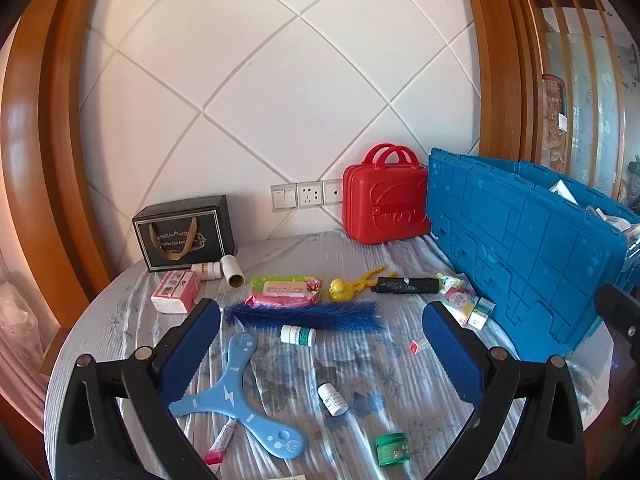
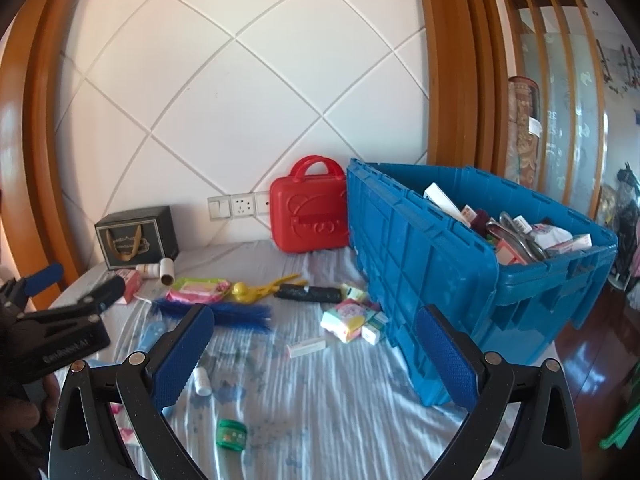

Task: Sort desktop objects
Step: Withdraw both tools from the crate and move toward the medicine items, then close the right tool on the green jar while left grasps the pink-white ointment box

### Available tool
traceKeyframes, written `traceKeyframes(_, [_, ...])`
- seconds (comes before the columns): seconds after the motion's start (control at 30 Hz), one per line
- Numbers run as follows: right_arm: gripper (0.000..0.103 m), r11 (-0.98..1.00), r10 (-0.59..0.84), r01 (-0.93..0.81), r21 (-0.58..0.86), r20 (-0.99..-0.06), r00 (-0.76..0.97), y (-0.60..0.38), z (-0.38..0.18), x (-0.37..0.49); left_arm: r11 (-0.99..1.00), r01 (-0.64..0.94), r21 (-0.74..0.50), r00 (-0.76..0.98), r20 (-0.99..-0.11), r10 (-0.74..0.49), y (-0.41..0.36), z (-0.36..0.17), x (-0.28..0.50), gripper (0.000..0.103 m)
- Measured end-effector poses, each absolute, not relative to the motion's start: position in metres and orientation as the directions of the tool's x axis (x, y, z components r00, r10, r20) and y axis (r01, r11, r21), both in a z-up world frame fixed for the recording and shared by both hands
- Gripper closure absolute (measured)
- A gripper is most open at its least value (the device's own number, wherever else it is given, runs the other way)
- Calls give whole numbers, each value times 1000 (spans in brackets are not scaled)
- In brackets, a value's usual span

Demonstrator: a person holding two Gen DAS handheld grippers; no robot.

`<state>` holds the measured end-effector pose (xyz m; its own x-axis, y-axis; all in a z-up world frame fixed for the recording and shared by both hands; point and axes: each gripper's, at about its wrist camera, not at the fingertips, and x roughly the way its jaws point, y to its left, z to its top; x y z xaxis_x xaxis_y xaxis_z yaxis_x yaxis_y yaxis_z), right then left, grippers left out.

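Note:
My left gripper [image 1: 322,320] is open and empty above the cloth-covered table [image 1: 360,368]. Below it lie a white pill bottle [image 1: 298,335], a second small white bottle [image 1: 332,399], a light blue boomerang [image 1: 236,396], a green jar [image 1: 393,449] and a blue feather brush [image 1: 308,315]. My right gripper [image 2: 314,322] is open and empty beside the big blue crate [image 2: 460,264], which holds several items. Small boxes [image 2: 352,320] lie at the crate's foot. The left gripper shows in the right wrist view [image 2: 76,304].
A red case [image 1: 384,200] and a black gift box [image 1: 184,232] stand by the wall. A pink wipes pack [image 1: 286,290], yellow duck tongs [image 1: 352,286], a black folded umbrella [image 1: 406,285], a tissue pack [image 1: 176,290] and a tube [image 1: 222,442] lie on the table.

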<state>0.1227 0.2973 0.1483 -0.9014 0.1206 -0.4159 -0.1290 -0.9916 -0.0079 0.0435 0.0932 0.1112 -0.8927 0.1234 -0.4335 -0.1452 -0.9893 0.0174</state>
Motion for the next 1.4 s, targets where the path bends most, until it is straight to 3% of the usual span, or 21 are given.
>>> traceKeyframes(0.5, [1, -999, 49, -48, -14, -471, -881, 281, 112, 113, -990, -124, 62, -807, -588, 64, 85, 12, 36, 0])
traceKeyframes(0.7, [1, -998, -56, 41, 37, -655, -753, 257, 24, 92, -994, -62, 87, -742, -670, -13, 47, -40, 38, 0])
traceKeyframes(0.73, [4, -997, -80, 60, 54, -693, -717, 251, 6, 88, -996, -49, 79, -726, -688, -19, 39, -49, 40, 0])
traceKeyframes(0.8, [26, -994, -107, 81, 71, -749, -654, 240, -26, 78, -997, -29, 75, -704, -709, -33, 27, -64, 45, 0])
traceKeyframes(0.83, [59, -995, -92, 82, 52, -788, -609, 234, -43, 69, -997, -24, 80, -697, -716, -40, 23, -71, 47, 0])
traceKeyframes(0.87, [74, -996, -82, 79, 45, -812, -578, 231, -56, 61, -997, -25, 76, -695, -718, -38, 19, -76, 49, 0])
traceKeyframes(0.93, [70, -996, -87, 76, 54, -841, -534, 226, -77, 47, -997, -34, 76, -686, -727, -32, 14, -84, 52, 0])
traceKeyframes(1.07, [41, -985, -170, 101, 137, -833, -527, 216, -83, 35, -999, -24, 43, -679, -734, -15, -1, -97, 54, 1])
traceKeyframes(1.13, [31, -984, -179, 102, 148, -839, -513, 210, -88, 32, -999, -16, 44, -659, -752, -23, -5, -106, 49, 0])
traceKeyframes(1.2, [31, -985, -170, 97, 140, -850, -500, 206, -92, 27, -998, -17, 60, -630, -776, -36, -6, -116, 41, 0])
traceKeyframes(1.23, [39, -986, -166, 92, 139, -860, -482, 204, -96, 24, -999, -27, 43, -630, -777, -16, -7, -119, 39, 0])
traceKeyframes(1.27, [57, -985, -174, 90, 150, -866, -469, 204, -99, 22, -999, -33, 24, -630, -776, 2, -7, -119, 38, 0])
traceKeyframes(1.3, [62, -984, -180, 88, 157, -869, -461, 204, -101, 22, -999, -40, 23, -626, -780, 7, -7, -119, 36, 0])
traceKeyframes(1.4, [63, -984, -179, 96, 152, -869, -461, 202, -104, 23, -999, -53, 5, -632, -774, 29, -4, -115, 40, 0])
